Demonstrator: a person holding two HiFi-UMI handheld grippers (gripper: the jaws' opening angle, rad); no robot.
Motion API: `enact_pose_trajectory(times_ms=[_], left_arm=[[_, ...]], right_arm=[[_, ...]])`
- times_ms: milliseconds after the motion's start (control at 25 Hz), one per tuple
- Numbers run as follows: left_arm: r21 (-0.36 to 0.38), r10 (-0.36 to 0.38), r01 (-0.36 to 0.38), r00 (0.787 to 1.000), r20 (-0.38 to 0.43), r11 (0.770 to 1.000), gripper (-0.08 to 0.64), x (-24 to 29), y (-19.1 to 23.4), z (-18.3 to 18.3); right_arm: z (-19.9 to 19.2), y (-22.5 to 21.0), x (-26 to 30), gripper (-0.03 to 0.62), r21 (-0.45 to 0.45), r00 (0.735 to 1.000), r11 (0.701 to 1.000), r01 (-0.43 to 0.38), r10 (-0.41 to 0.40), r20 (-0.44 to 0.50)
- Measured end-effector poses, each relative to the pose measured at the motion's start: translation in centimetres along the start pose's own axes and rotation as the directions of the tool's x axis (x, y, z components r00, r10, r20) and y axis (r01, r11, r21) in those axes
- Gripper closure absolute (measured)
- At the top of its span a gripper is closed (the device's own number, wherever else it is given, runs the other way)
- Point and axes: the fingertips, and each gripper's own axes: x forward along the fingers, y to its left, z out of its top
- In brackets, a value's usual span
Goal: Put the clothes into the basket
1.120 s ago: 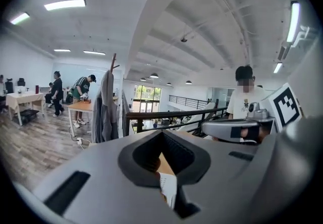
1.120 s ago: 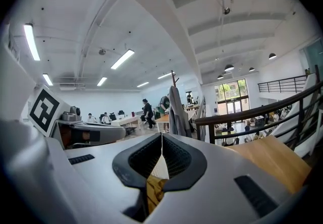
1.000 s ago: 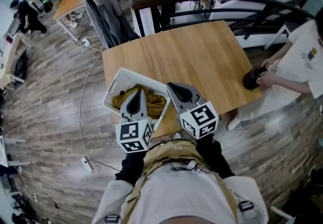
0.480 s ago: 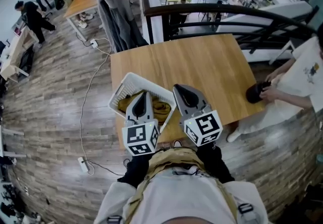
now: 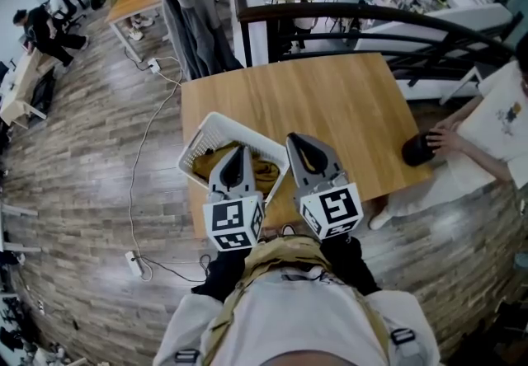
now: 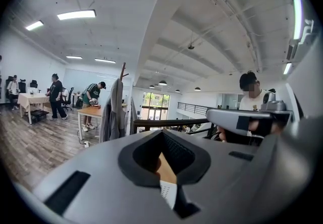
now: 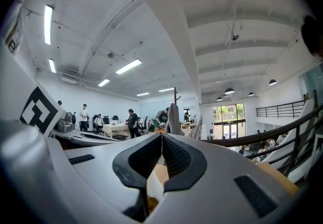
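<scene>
Yellow clothes (image 5: 266,169) inside white basket (image 5: 216,121)

No words, numbers or brand names can be read anywhere. The only printed signs are black-and-white square code patterns, on the white marker cube (image 5: 233,224) behind the left tool (image 5: 239,152) and the twin cube (image 5: 330,209) behind the right tool (image 5: 297,142). Far right of the right tool, a person's white T-shirt (image 5: 505,100) bears a dark print too small to read.
</scene>
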Motion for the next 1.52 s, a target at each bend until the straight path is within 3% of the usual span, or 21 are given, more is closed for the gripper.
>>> enact_pose_trajectory(times_ms=[1520], left_arm=[[0.045, -0.06, 0.062, 0.998, -0.025, 0.997, 0.56, 0.1, -2.9, -0.7]], right_arm=[[0.4, -0.3, -1.7, 0.571, 0.014, 1.0, 1.0, 0.009, -0.009, 0.015]])
